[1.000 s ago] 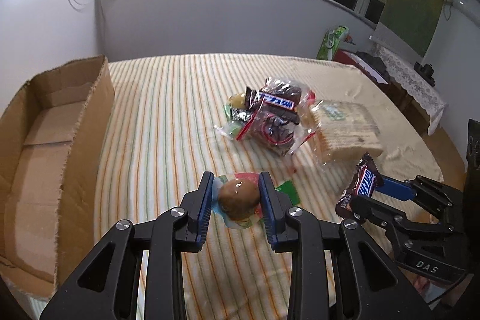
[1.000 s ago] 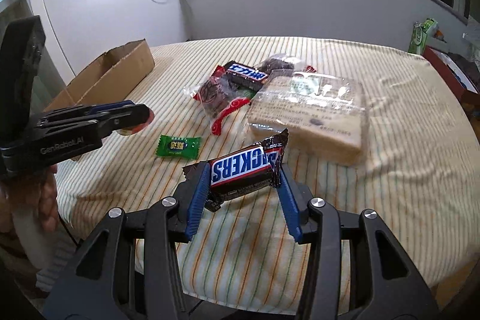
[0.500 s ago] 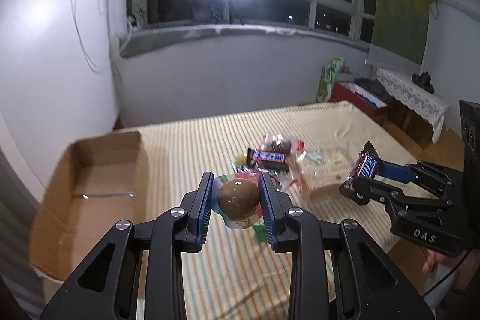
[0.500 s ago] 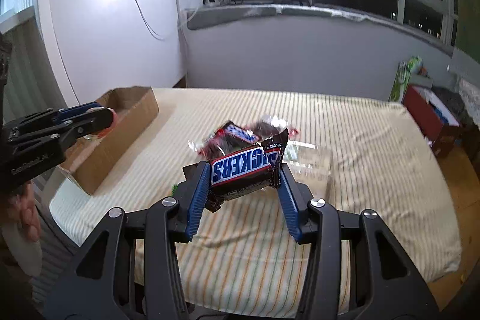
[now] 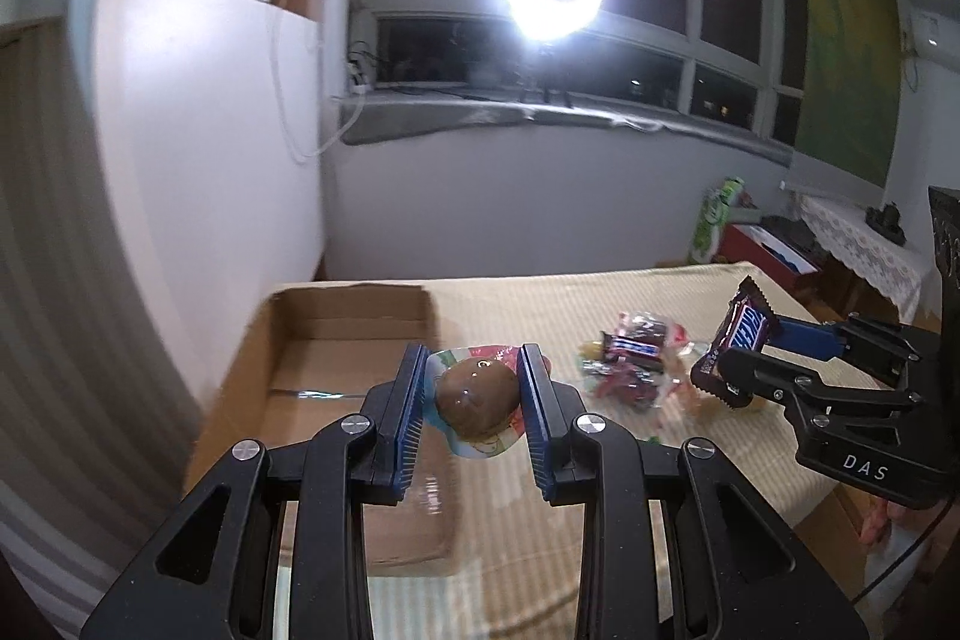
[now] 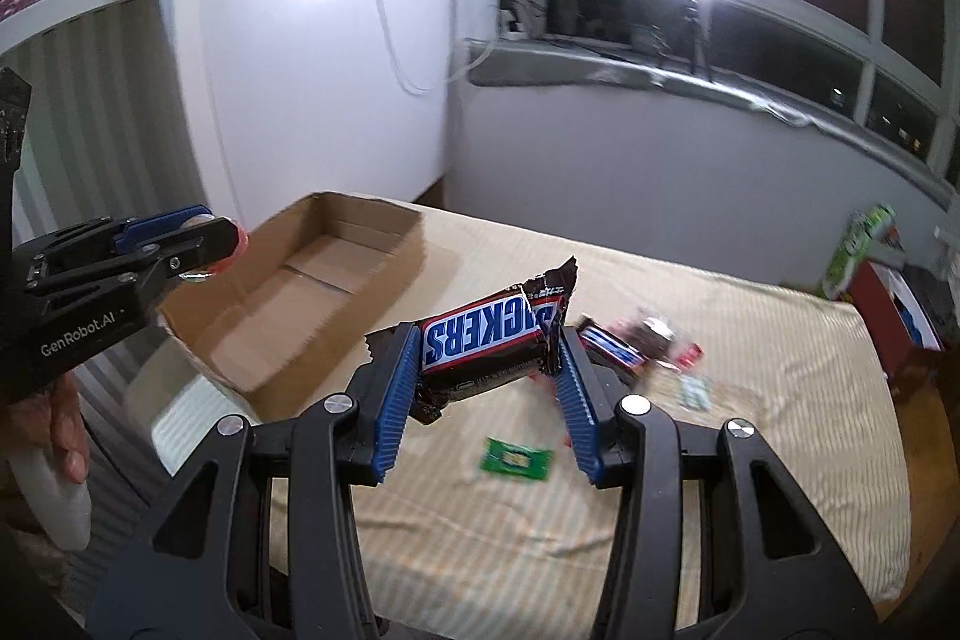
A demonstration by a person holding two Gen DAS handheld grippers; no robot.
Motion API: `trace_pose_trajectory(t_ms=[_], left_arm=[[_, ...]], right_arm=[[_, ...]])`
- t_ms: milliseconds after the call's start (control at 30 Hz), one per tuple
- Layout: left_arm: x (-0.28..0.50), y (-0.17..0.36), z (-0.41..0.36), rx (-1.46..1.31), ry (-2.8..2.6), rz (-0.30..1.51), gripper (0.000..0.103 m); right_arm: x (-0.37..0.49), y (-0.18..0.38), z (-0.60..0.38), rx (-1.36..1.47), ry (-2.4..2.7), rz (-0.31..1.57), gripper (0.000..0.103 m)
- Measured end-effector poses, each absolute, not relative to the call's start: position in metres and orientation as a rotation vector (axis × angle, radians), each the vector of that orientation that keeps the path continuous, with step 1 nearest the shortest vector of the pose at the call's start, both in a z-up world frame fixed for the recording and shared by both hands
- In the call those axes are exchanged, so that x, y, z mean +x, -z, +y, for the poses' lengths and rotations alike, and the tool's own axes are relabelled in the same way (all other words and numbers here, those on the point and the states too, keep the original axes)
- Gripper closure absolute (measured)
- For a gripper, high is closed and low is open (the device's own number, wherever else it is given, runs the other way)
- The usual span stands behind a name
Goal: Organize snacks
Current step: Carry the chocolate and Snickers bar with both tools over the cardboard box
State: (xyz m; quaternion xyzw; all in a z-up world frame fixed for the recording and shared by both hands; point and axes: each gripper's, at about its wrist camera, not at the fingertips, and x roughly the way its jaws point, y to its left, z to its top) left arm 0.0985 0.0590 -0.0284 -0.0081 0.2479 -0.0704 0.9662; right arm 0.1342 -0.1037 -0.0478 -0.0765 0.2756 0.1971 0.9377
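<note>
Left wrist view, from left to right: the open cardboard box sits at the left end of the striped bench, its inside bare brown board. Over the box's right wall hang the left tongs, pinching a brown egg-shaped snack in a clear, colour-printed wrapper, held up off the bench. Further right, a loose pile of wrapped snacks lies on the cloth. Beyond it the right tongs come in from the right edge, pinching a chocolate bar that stands tilted, also in the air.

Right wrist view, from left to right: the left tongs enter from the left edge, pressed on the snack, of which only a red rim shows, just above the near left corner of the box. The right tongs grip the chocolate bar across its length, one end tipped up to the right, above the bench and just right of the box. Below it a small green packet lies flat on the cloth. The snack pile lies further back to the right, blurred.
</note>
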Motion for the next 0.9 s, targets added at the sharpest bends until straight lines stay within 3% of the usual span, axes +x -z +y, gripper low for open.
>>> trace_pose_trajectory(t_ms=[900], left_arm=[[0.12, 0.066, 0.159, -0.118, -0.028, 0.564, 0.075]], right_arm=[[0.179, 0.072, 0.028, -0.247, -0.63, 0.605, 0.056]])
